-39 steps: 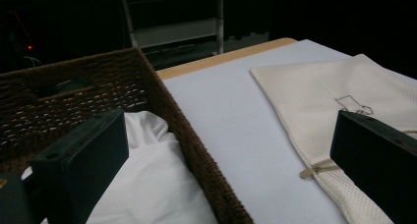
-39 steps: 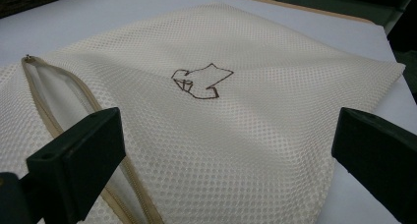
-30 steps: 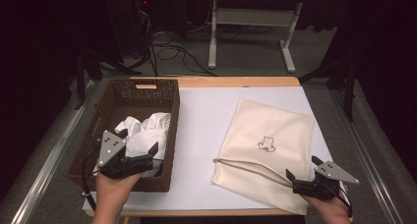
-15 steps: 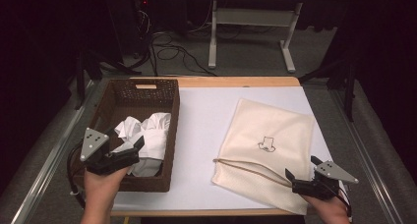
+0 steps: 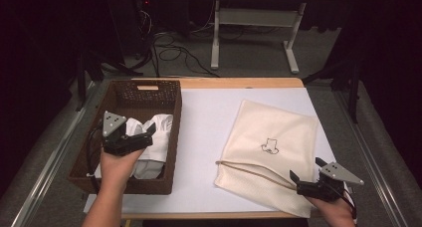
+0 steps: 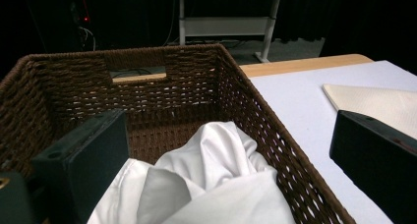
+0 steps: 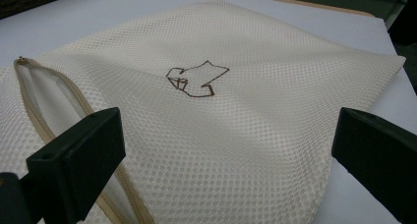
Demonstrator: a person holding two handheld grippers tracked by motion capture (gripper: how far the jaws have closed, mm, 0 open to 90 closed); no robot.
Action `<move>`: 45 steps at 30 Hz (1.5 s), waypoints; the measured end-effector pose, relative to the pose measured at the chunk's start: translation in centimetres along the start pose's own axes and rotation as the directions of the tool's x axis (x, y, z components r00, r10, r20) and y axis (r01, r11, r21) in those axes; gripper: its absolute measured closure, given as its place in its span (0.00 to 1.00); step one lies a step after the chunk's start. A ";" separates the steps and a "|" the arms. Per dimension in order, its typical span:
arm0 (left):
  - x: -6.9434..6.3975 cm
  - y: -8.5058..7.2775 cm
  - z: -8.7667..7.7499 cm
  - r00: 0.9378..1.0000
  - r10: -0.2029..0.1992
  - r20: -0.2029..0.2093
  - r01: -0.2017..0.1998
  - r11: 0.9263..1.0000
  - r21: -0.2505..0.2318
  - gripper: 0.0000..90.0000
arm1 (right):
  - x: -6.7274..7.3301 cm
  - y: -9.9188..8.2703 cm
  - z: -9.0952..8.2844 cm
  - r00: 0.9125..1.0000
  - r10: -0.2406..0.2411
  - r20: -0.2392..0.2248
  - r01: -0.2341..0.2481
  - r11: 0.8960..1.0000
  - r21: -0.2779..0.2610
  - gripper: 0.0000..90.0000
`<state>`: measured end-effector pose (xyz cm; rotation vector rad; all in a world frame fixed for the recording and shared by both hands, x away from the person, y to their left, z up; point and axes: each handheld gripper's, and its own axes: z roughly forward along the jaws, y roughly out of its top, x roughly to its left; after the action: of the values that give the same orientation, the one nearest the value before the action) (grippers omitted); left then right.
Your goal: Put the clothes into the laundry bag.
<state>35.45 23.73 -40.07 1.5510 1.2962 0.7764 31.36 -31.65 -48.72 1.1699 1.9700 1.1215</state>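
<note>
Left hand-held gripper [image 5: 142, 136], jaws spread, over white cloth [image 5: 152, 137].

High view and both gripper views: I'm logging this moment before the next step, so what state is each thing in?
Wicker basket: upright on the table, holding white cloth.
White cloth: crumpled in the basket, not gripped.
Mesh laundry bag: flat on the white mat, zipper open along the near edge.
Left gripper: open, fingers over the cloth.
Right gripper: open, at the bag's near corner, gripping nothing.

The left tongs [image 5: 142, 134] have drawn back then moved up over the white cloth [image 5: 154, 132] in the basket [image 5: 171, 137].
</note>
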 end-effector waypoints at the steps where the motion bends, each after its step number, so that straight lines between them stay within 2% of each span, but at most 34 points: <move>1: 0.0 0.0 0.3 1.000 -0.006 0.000 0.006 1.000 -0.005 0.02 | 0.0 0.0 0.0 1.000 -0.001 0.002 0.001 1.000 0.000 0.00; 5: 0.2 0.4 1.3 1.000 -0.028 0.000 0.028 0.999 -0.017 0.03 | 0.0 0.0 0.0 1.000 0.001 -0.001 -0.001 1.000 0.000 0.00; 10: 0.3 0.7 2.0 0.999 -0.030 -0.010 0.030 0.999 -0.013 0.04 | 0.0 -0.1 0.1 1.000 0.008 -0.003 -0.008 1.000 0.006 0.00; 11: 0.3 0.8 2.2 1.000 -0.022 -0.014 0.021 1.000 -0.006 0.04 | 0.0 -0.1 0.1 1.000 0.015 -0.002 -0.015 1.000 0.008 0.00; 13: 0.2 1.1 2.5 1.000 0.017 -0.012 -0.017 0.999 0.047 0.04 | -0.2 -0.2 0.2 1.000 0.028 -0.008 -0.028 1.000 0.011 0.00; 14: 0.3 1.3 2.6 1.000 0.029 -0.007 -0.029 0.996 0.083 0.03 | -0.2 -0.3 0.3 0.999 0.036 -0.008 -0.036 0.999 0.014 0.00; 16: 0.5 1.7 2.8 0.999 0.029 0.015 -0.031 0.989 0.146 0.02 | -0.3 -0.4 0.3 0.999 0.041 -0.010 -0.041 0.999 0.017 0.00; 18: 0.7 2.0 3.0 0.999 0.032 0.033 -0.038 0.976 0.216 0.01 | -0.3 -0.3 0.3 0.999 0.040 -0.007 -0.040 0.999 0.015 0.00; 20: 0.9 2.1 3.2 0.998 0.051 0.028 -0.056 0.962 0.268 0.01 | -0.3 -0.3 0.2 0.999 0.036 -0.009 -0.036 0.999 0.013 0.00; 22: 1.1 2.0 3.5 0.998 0.064 0.023 -0.068 0.935 0.347 0.01 | -0.3 -0.3 0.3 0.999 0.034 -0.008 -0.034 0.999 0.013 0.00; 26: 1.4 1.6 4.0 0.998 0.064 0.030 -0.070 0.901 0.428 0.01 | -0.3 -0.3 0.3 0.999 0.034 -0.011 -0.034 0.999 0.015 0.00; 27: 1.4 1.4 4.4 0.998 0.056 0.041 -0.069 0.882 0.467 0.01 | -0.3 -0.2 0.3 0.999 0.034 -0.011 -0.034 0.999 0.015 0.00; 28: 1.4 1.3 4.6 0.998 0.050 0.047 -0.067 0.872 0.485 0.01 | -0.3 -0.2 0.3 0.999 0.031 -0.012 -0.030 0.999 0.015 0.00; 29: 1.5 1.0 5.1 0.998 0.038 0.049 -0.058 0.851 0.522 0.01 | -0.2 -0.2 0.3 0.999 0.030 -0.013 -0.029 0.999 0.017 0.00; 30: 1.4 0.8 5.3 0.998 0.035 0.050 -0.056 0.838 0.542 0.01 | -0.2 -0.2 0.3 0.999 0.030 -0.013 -0.029 0.999 0.017 0.00; 32: 1.3 0.3 6.2 0.997 0.036 0.062 -0.066 0.796 0.602 0.01 | -0.1 -0.2 0.3 0.999 0.028 -0.015 -0.028 0.999 0.017 0.00; 33: 1.3 0.0 6.5 0.997 0.035 0.069 -0.071 0.778 0.624 0.01 | -0.1 -0.2 0.3 1.000 0.024 -0.016 -0.024 1.000 0.015 0.00; 34: 1.3 -0.2 6.9 0.997 0.024 0.074 -0.066 0.763 0.643 0.01 | -0.1 -0.2 0.3 1.000 0.021 -0.015 -0.021 1.000 0.015 0.00; 36: 1.5 -0.7 7.6 0.997 0.004 0.076 -0.055 0.725 0.686 0.01 | -0.1 -0.2 0.3 1.000 0.019 -0.016 -0.019 1.000 0.017 0.00; 37: 1.7 -1.3 8.3 0.997 -0.024 0.071 -0.035 0.692 0.721 0.00 | -0.1 -0.2 0.3 1.000 0.019 -0.016 -0.019 1.000 0.016 0.00; 38: 1.7 -1.3 8.3 0.997 -0.024 0.071 -0.035 0.692 0.721 0.00 | -0.1 -0.2 0.3 1.000 0.019 -0.016 -0.019 1.000 0.016 0.00; 39: 2.0 -1.7 8.8 0.996 -0.052 0.073 -0.021 0.658 0.753 0.00 | -0.1 -0.2 0.3 1.000 0.019 -0.017 -0.019 1.000 0.016 0.00; 40: 2.1 -1.9 9.0 0.995 -0.061 0.075 -0.019 0.639 0.769 0.00 | -0.1 -0.2 0.3 1.000 0.019 -0.017 -0.019 1.000 0.016 0.00; 41: 2.3 -2.4 9.4 0.994 -0.078 0.073 -0.010 0.613 0.790 0.00 | -0.1 -0.2 0.4 1.000 0.021 -0.017 -0.020 1.000 0.018 0.00; 43: 2.4 -2.8 9.9 0.993 -0.100 0.070 0.003 0.594 0.804 0.00 | -0.1 -0.2 0.4 1.000 0.021 -0.018 -0.020 1.000 0.018 0.00; 45: 2.6 -3.4 10.3 0.991 -0.118 0.057 0.023 0.581 0.814 0.00 | -0.1 -0.2 0.4 1.000 0.019 -0.018 -0.019 1.000 0.018 0.00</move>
<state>44.05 23.55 -47.15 2.1931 1.7471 -0.0342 31.60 -31.61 -49.04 1.1940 1.9903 1.1306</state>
